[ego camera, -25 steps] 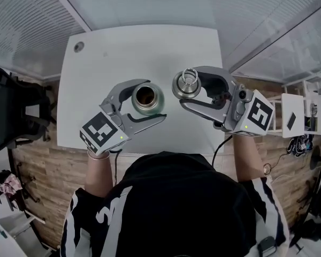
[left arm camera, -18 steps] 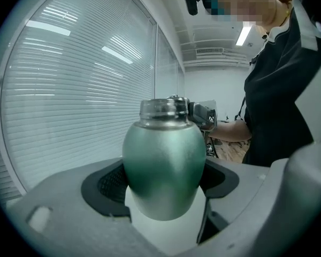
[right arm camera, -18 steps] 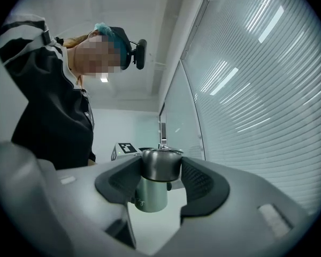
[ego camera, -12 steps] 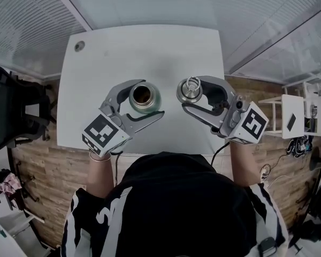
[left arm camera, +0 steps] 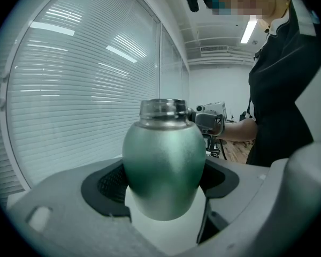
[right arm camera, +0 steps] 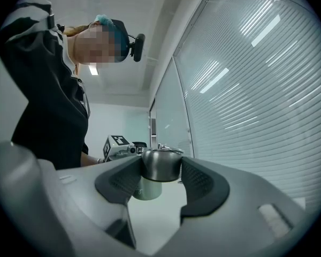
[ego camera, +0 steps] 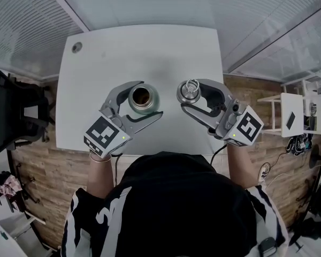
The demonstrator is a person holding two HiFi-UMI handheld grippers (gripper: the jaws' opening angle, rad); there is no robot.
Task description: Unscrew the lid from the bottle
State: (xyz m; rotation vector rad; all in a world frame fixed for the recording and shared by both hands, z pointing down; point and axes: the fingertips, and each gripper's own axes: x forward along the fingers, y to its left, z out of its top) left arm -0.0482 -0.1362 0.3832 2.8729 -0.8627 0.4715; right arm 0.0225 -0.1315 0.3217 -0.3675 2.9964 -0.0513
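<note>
1. Two grippers sit side by side over the near half of the white bench: your left gripper and your right gripper.
2. Your left gripper's fingers are closed on the green bottle, with their dark inner faces pressed against both sides of its rounded body.
3. The bottle is upright, left of centre, and its steel mouth is open and uncapped. You cannot tell whether its base touches the bench.
4. Your right gripper's fingers are clamped on the steel lid. They are spread fairly wide to fit it, one face against each side.
5. The lid is off the bottle, just to its right and not touching it. Its wire ring faces up.
6. Off the bench's left edge stands a black chair.
</note>
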